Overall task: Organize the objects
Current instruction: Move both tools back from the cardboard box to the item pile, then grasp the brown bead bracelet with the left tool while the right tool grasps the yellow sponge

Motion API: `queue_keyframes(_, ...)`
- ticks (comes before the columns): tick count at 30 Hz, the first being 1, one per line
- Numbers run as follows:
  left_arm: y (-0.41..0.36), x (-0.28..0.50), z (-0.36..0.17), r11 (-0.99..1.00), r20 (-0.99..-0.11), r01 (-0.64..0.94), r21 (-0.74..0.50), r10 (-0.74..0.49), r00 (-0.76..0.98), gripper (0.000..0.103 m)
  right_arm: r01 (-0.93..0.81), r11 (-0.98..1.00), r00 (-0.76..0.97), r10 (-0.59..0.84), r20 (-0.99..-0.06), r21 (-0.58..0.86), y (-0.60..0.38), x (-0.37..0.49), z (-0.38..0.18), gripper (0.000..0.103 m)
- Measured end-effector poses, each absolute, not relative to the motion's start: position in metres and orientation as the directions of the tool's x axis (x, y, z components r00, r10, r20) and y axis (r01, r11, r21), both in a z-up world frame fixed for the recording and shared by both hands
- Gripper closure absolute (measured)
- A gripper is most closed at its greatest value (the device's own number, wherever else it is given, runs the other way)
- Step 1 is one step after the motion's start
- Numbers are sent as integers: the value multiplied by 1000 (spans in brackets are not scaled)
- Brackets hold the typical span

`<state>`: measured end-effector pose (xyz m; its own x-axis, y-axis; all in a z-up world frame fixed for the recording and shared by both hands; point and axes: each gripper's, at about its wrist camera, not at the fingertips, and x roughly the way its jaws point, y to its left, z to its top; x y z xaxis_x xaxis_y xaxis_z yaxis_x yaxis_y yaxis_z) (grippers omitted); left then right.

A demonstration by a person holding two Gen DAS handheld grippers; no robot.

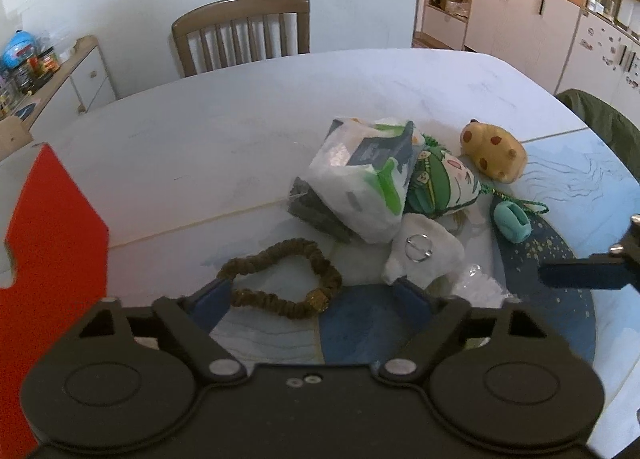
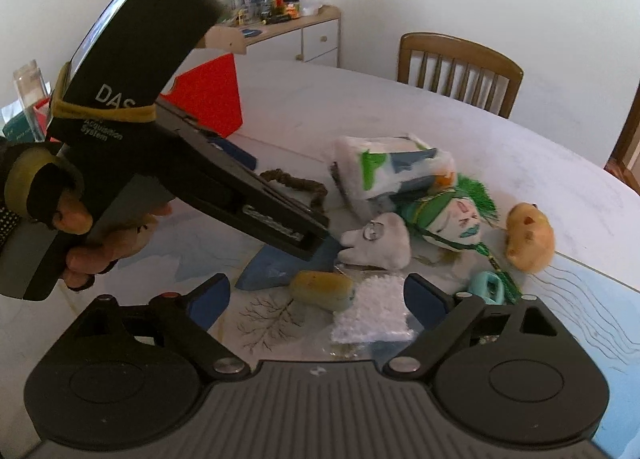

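Clutter sits heaped on a white table (image 1: 200, 131), which suits a sorting job: everything to be organized lies within reach of both tools. Landmark for these notes: the tissue pack (image 1: 360, 183), white with green and dark print, lying tilted at the middle of the heap.

Left gripper (image 1: 316, 295): jaws spread wide, holding nothing. Its blue fingertips (image 1: 212, 295) straddle the near end of a brown scrunchie (image 1: 280, 279), which lies flat on the table nearer the camera than the tissue pack and to its left. The right finger sits just beside a white plush (image 1: 424, 255) with a metal ring on it. Judged intent: closing on the scrunchie, though the right wrist view shows this tool's tip close against the plush, so which of the two it aims at is uncertain.

Right gripper (image 2: 316, 303): also wide, empty. Between its fingers lie a yellow sponge (image 2: 322, 291) and a white textured bag (image 2: 372, 311), both nearer than the tissue pack; likely hovering to choose one.

Right of the tissue pack: a green-haired doll (image 1: 440, 183) touching it, then a yellow spotted toy (image 1: 492, 155) farther right, apart. A teal clip (image 1: 514, 221) lies nearer than the doll. Well left of the pack stands a red panel (image 1: 52, 227), possibly the wall of a bin meant to receive items; the view is too partial to say.

A hand (image 2: 80, 235) grips the left tool's handle.
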<state>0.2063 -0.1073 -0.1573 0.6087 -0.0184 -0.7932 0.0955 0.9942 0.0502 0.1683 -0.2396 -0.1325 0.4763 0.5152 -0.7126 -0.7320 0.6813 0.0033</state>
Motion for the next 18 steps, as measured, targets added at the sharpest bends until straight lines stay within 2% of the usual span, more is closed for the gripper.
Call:
queue_keyframes(4,-109,211,-162,993,-798,109,47,-28,602,31,-742,670,466,506,-725,-8,-230,172,-141,18)
queue_keyframes(7,-110,213,-164,992,-798,119,39,-41,601,33,-743,669,463,492,-737,-19,-224,174,-147,25)
queue_keyframes(9,-110,214,-167,991,-802,131,30,-54,595,40,-744,668,459,485,-744,-23,-222,177,-150,29)
queue_keyframes(10,-111,215,-168,990,-805,137,25,-61,590,47,-744,668,458,482,-747,-25,-222,178,-152,32)
queue_keyframes(14,-112,219,-173,990,-809,140,22,-65,584,58,-743,669,456,474,-753,-29,-220,181,-155,41)
queue_keyframes(18,-114,220,-174,988,-808,155,28,-68,585,62,-746,663,466,467,-751,-51,-217,181,-155,51)
